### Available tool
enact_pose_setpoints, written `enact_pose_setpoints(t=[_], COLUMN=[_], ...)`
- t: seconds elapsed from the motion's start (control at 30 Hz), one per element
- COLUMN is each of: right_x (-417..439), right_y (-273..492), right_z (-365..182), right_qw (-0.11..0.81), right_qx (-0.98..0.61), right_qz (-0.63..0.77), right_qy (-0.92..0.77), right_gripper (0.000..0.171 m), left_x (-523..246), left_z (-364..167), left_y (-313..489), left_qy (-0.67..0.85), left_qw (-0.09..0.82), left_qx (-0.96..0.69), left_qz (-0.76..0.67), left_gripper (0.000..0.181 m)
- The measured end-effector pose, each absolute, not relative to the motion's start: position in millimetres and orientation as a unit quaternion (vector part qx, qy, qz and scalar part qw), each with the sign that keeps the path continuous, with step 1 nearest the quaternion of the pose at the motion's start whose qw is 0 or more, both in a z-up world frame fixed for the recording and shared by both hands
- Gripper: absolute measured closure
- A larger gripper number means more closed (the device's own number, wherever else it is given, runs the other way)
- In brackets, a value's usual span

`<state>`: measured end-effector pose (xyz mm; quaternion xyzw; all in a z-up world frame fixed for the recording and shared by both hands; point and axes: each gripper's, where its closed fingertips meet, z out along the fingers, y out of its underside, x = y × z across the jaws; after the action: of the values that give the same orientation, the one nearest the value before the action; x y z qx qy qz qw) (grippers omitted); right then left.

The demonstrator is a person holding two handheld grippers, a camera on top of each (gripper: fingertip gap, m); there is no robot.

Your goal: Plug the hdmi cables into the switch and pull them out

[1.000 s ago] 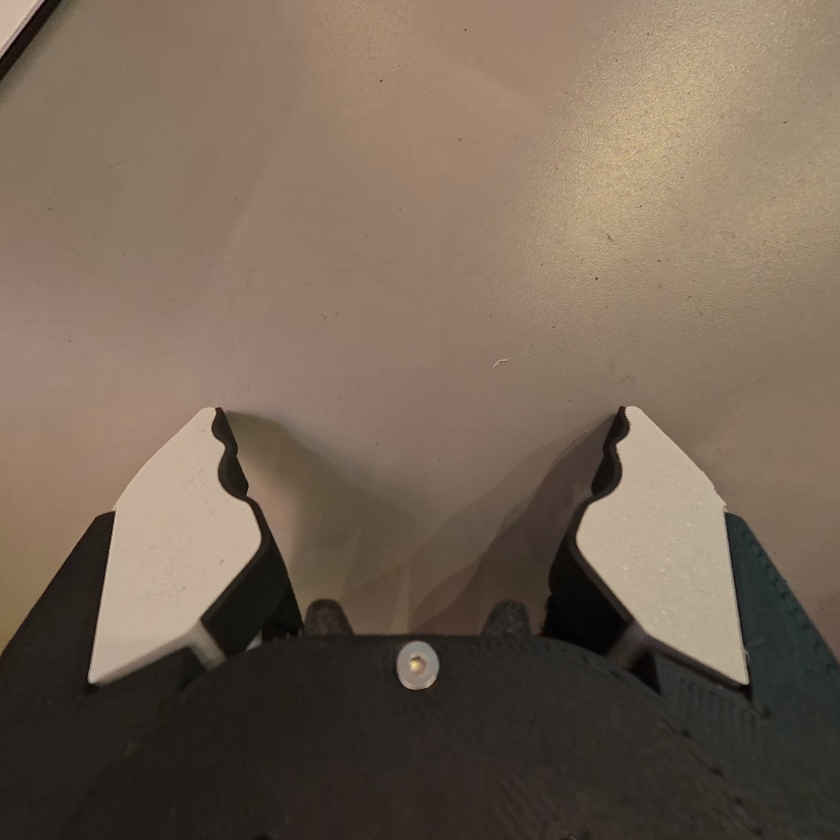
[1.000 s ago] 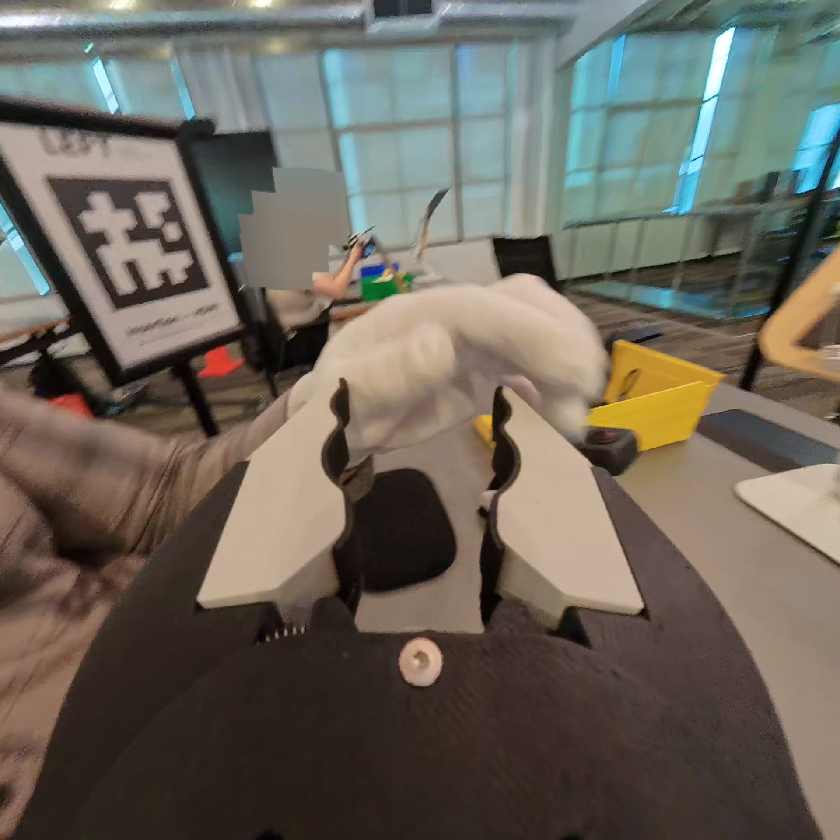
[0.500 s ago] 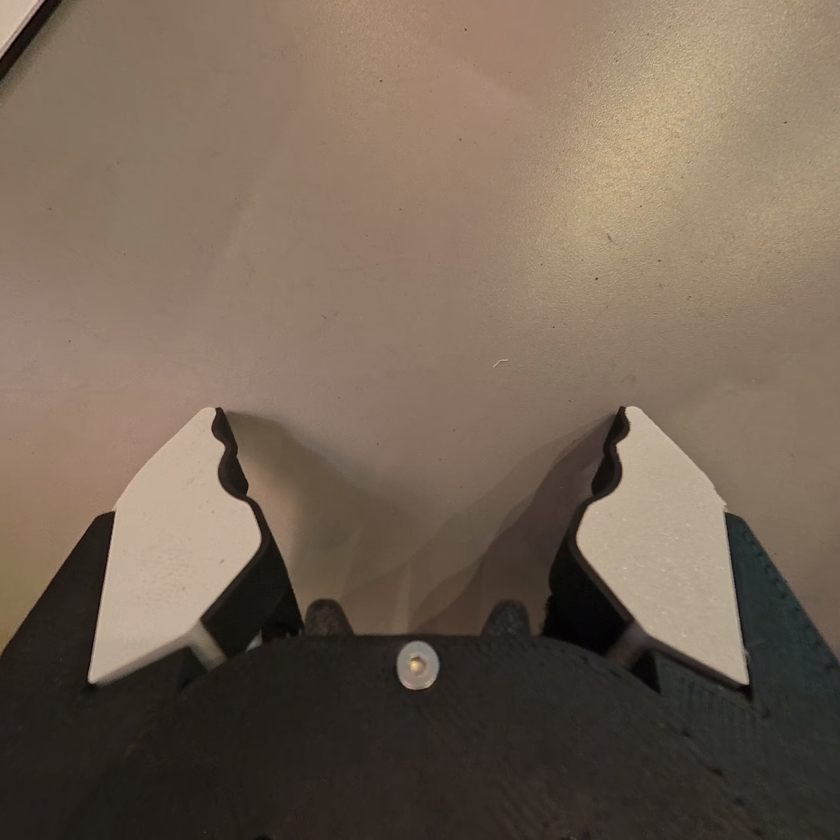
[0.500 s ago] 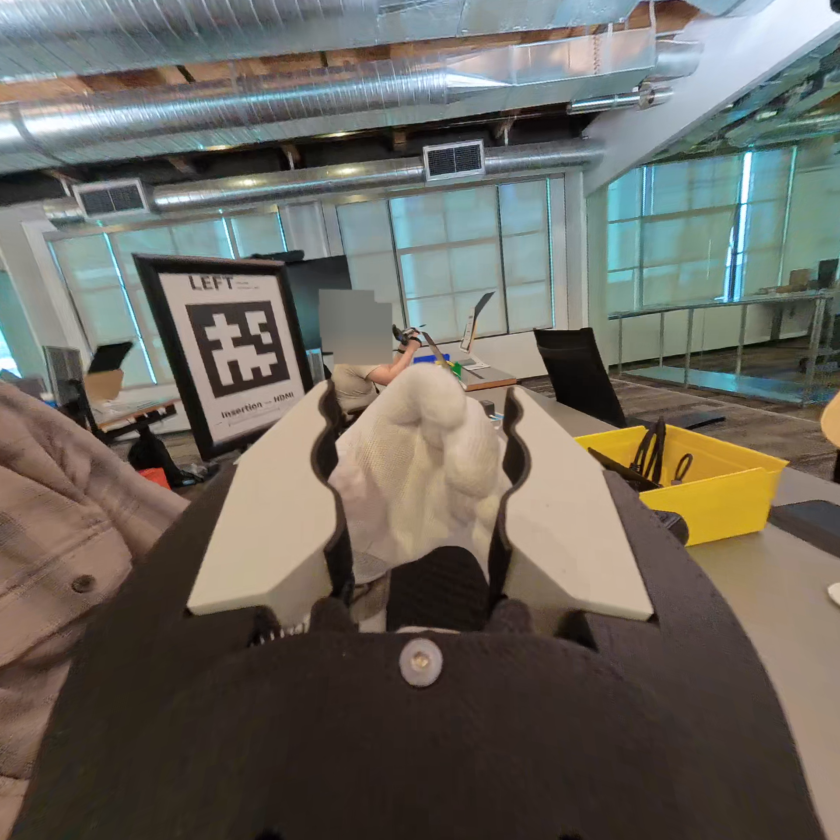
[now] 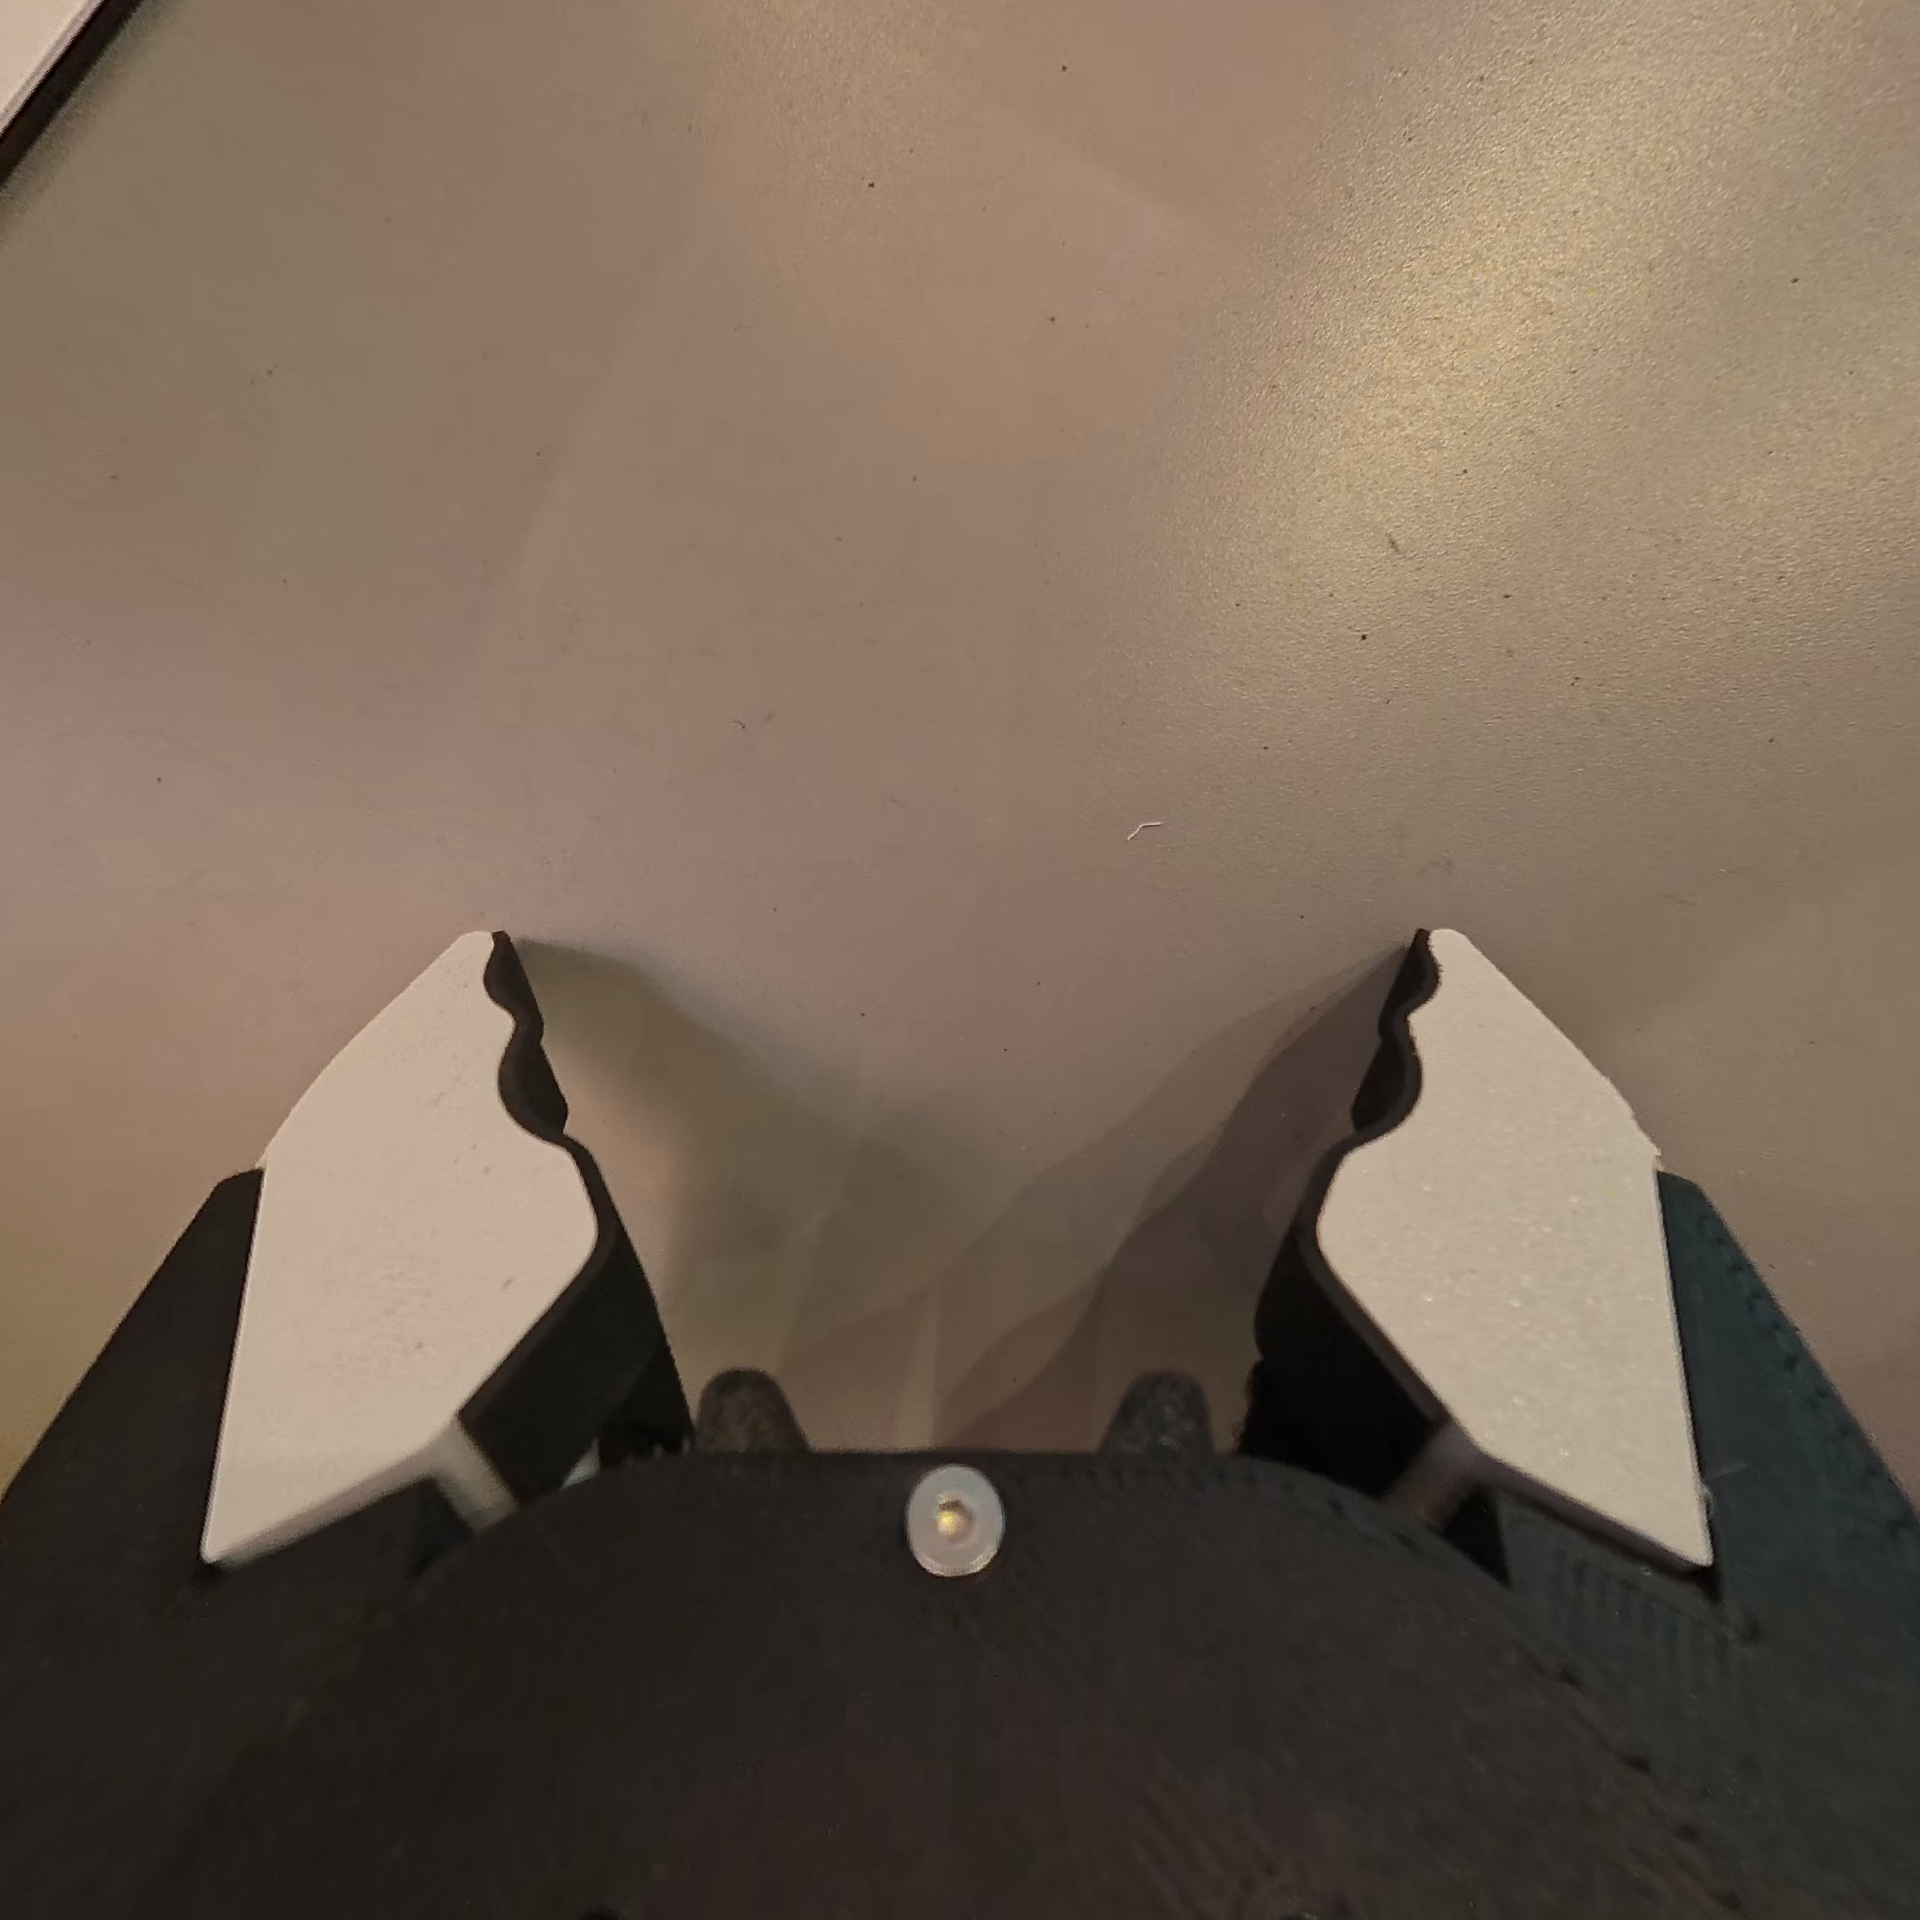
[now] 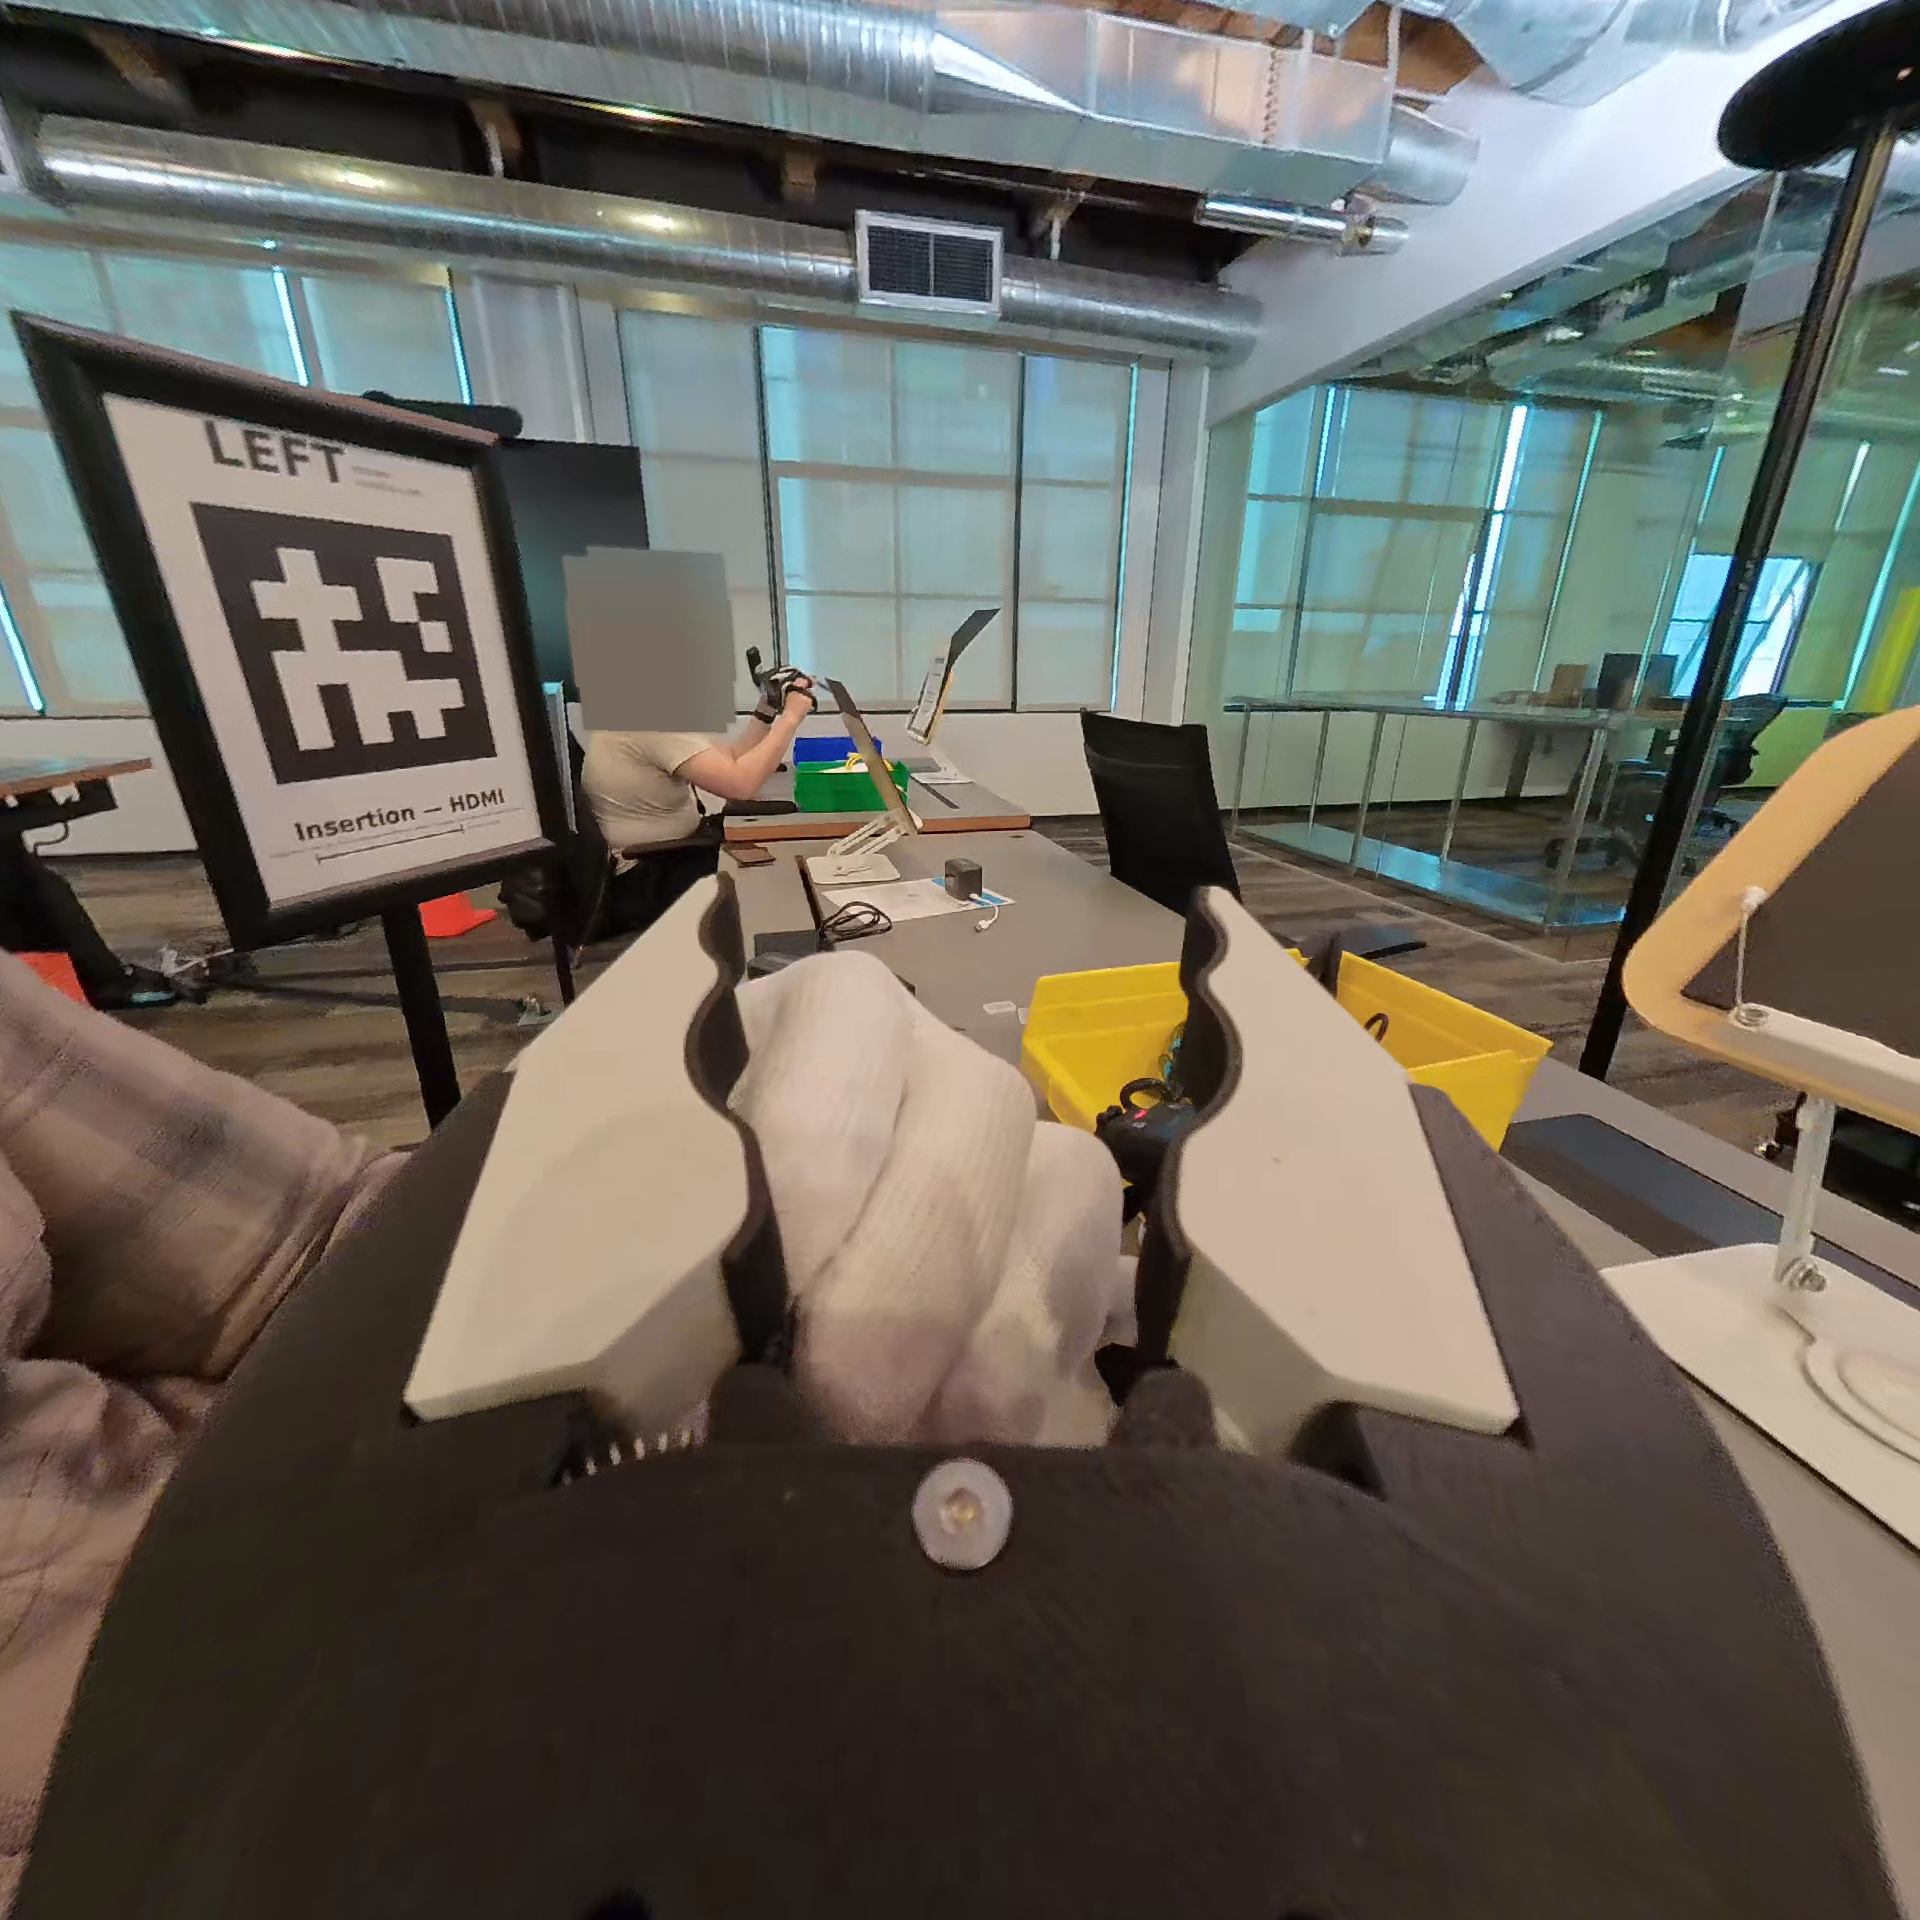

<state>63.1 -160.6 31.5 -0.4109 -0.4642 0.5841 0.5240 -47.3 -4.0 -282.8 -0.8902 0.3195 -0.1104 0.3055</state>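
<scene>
Your left hand-held gripper (image 5: 961, 940) points down at the bare grey table (image 5: 935, 468), fingers spread wide, nothing between them. A white-gloved hand (image 6: 914, 1174) sits between the fingers of your right hand-held gripper (image 6: 961, 1039). Beyond them on the table lies the yellow plastic bin (image 6: 1444, 1049), to the right. The black-framed marker sign on a stand (image 6: 301, 644) stands behind, left. A white stand base (image 6: 1766, 1351) rests on the table at right.

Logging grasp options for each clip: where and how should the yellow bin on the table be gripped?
Probably by one thin upright wall of the yellow bin, pinched at its rim from above. The bin is open-topped and looks too wide for the fingers to straddle, so one finger inside and one outside the wall suits its shape best.
</scene>
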Motion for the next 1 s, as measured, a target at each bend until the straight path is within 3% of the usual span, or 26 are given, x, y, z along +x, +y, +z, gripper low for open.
enact_pose_setpoints(t=[0.2, 0.3, 0.33, 0.43, 0.63, 1.0], right_x=[63.2, 64.9, 66.3, 72.1, 90.8, 108.9], right_y=[-161.1, -150.6, -151.2, -157.3, -207.6, -305.2], right_z=[29.6, 29.6, 32.2, 45.2, 71.2, 78.1], right_qw=[0.563, 0.577, 0.574, 0.556, 0.477, 0.363], right_qx=[-0.417, -0.435, -0.432, -0.414, -0.306, -0.193], right_qz=[0.516, 0.502, 0.514, 0.561, 0.686, 0.722], right_qy=[-0.492, -0.474, -0.469, -0.453, -0.456, -0.556], right_gripper=[0.101, 0.076, 0.075, 0.071, 0.081, 0.086], left_x=[-47.3, -47.3, -47.3, -47.3, -47.3, -47.2], left_z=[-282.9, -282.9, -282.9, -282.9, -282.9, -282.9], left_y=[-4.1, -4.1, -4.1, -4.2, -4.2, -4.3], left_qy=[0.319, 0.319, 0.319, 0.319, 0.319, 0.319], left_qw=[0.306, 0.306, 0.306, 0.306, 0.306, 0.306], left_qx=[-0.890, -0.890, -0.890, -0.890, -0.890, -0.890], left_qz=[-0.110, -0.110, -0.110, -0.110, -0.110, -0.110], left_gripper=[0.035, 0.035, 0.035, 0.035, 0.035, 0.035])
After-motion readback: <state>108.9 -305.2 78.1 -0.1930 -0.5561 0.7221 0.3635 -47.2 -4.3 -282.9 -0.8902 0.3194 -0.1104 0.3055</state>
